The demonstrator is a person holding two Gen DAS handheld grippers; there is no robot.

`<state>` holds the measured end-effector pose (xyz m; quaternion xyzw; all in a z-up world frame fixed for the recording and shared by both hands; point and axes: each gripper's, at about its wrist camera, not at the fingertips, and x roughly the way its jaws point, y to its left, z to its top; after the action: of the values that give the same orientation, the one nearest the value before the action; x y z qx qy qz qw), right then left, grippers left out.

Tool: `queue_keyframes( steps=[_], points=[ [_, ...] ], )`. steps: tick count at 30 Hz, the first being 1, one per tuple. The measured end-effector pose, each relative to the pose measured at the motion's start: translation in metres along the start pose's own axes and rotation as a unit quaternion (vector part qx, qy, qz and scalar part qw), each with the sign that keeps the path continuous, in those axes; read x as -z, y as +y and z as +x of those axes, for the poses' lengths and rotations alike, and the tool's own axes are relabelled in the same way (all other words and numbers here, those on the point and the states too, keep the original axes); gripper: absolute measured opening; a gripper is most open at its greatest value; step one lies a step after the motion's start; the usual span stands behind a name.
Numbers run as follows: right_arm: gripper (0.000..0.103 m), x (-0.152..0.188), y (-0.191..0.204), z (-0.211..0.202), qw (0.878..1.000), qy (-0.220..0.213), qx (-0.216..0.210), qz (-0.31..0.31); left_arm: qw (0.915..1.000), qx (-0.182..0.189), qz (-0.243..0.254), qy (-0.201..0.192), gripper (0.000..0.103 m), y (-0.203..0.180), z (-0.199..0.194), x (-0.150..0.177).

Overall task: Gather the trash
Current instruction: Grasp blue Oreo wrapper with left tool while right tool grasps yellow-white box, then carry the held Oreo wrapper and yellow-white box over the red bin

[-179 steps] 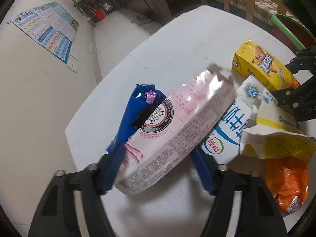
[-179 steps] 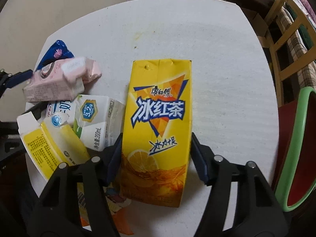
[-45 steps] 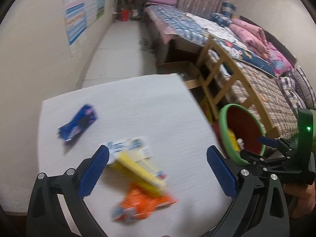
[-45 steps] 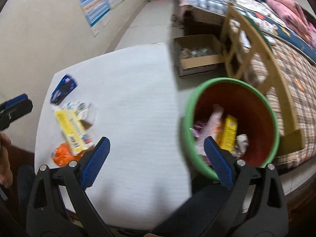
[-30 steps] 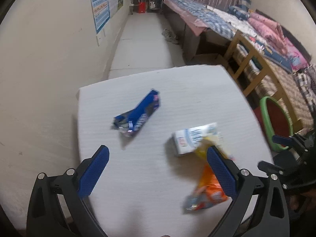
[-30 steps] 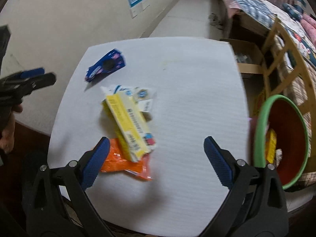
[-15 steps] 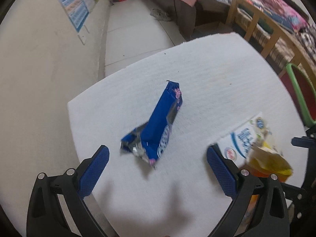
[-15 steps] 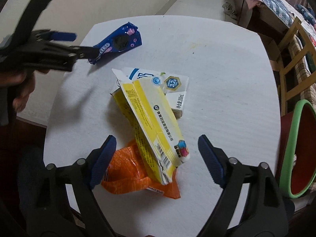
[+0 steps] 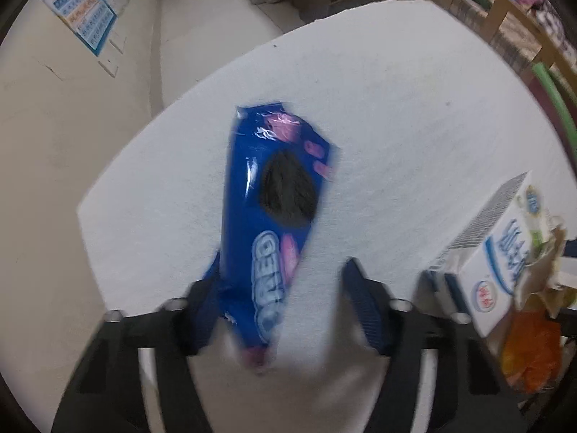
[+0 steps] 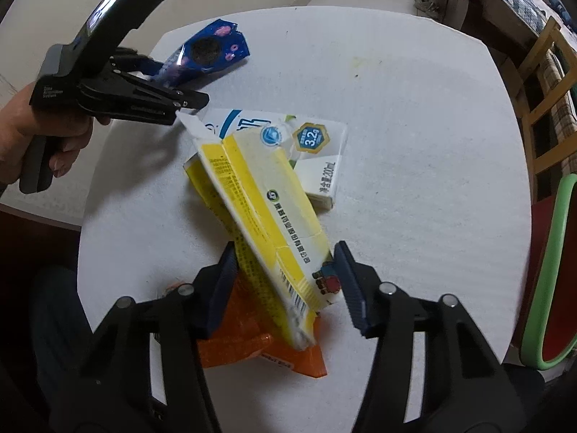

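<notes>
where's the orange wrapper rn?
Right wrist view: orange wrapper lies on the table, near edge, under the yellow carton, by the right gripper.

The black left gripper with blue ribbed pads (image 9: 285, 303) points steeply down, its jaws closing around a wrapper; a bare hand (image 10: 36, 137) grips its handle. The matching black right gripper (image 10: 285, 285) also points steeply down, jaws closing about a carton.

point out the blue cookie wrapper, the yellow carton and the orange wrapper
blue cookie wrapper (image 9: 268, 213), left wrist view, middle of its printed face
yellow carton (image 10: 274, 223), right wrist view, its pale top face
orange wrapper (image 10: 252, 346), right wrist view, exposed part under the carton
</notes>
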<state>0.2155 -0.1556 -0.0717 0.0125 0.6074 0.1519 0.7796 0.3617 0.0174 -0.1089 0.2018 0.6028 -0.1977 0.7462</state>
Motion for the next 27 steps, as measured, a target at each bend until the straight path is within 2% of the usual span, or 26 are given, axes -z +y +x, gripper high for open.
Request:
queue_keyframes(
  steps=[1,3,4,5,8,11,16,20,23,27],
  points=[
    [0.046,0.001,-0.001,-0.001,1.0,-0.001,-0.001,0.001,1.0,0.005,-0.001,-0.001,0.034,-0.001,-0.002,0.001],
    [0.043,0.001,-0.002,-0.001,1.0,0.0,-0.007,0.005,1.0,0.0,0.0,-0.002,0.024,-0.006,-0.005,0.004],
    [0.041,0.0,-0.003,-0.002,1.0,-0.002,-0.009,0.006,1.0,0.002,-0.004,-0.003,0.016,-0.008,-0.006,0.007],
    [0.028,0.0,-0.003,-0.004,1.0,-0.005,-0.012,0.006,0.9999,0.007,-0.012,-0.005,0.013,-0.009,-0.008,0.01],
    [0.025,0.0,-0.005,-0.013,1.0,-0.014,-0.019,0.009,0.9989,0.014,-0.043,-0.013,0.006,-0.01,-0.015,0.022],
    [0.022,0.002,-0.007,-0.022,1.0,-0.02,-0.02,0.008,0.9966,0.02,-0.077,-0.022,0.005,-0.008,-0.026,0.037],
    [0.022,0.008,-0.005,-0.042,0.999,-0.038,-0.028,0.009,0.9916,0.005,-0.12,-0.048,0.005,-0.006,-0.056,0.066],
    [0.022,0.015,-0.002,-0.058,0.998,-0.052,-0.032,0.009,0.9875,-0.002,-0.14,-0.073,0.005,-0.012,-0.087,0.085],
    [0.022,0.02,-0.003,-0.071,0.998,-0.063,-0.032,0.005,0.9843,0.005,-0.149,-0.095,0.005,-0.023,-0.109,0.102],
    [0.022,0.026,0.001,-0.082,0.997,-0.073,-0.029,0.001,0.9808,0.016,-0.154,-0.118,0.005,-0.033,-0.133,0.109]
  ],
)
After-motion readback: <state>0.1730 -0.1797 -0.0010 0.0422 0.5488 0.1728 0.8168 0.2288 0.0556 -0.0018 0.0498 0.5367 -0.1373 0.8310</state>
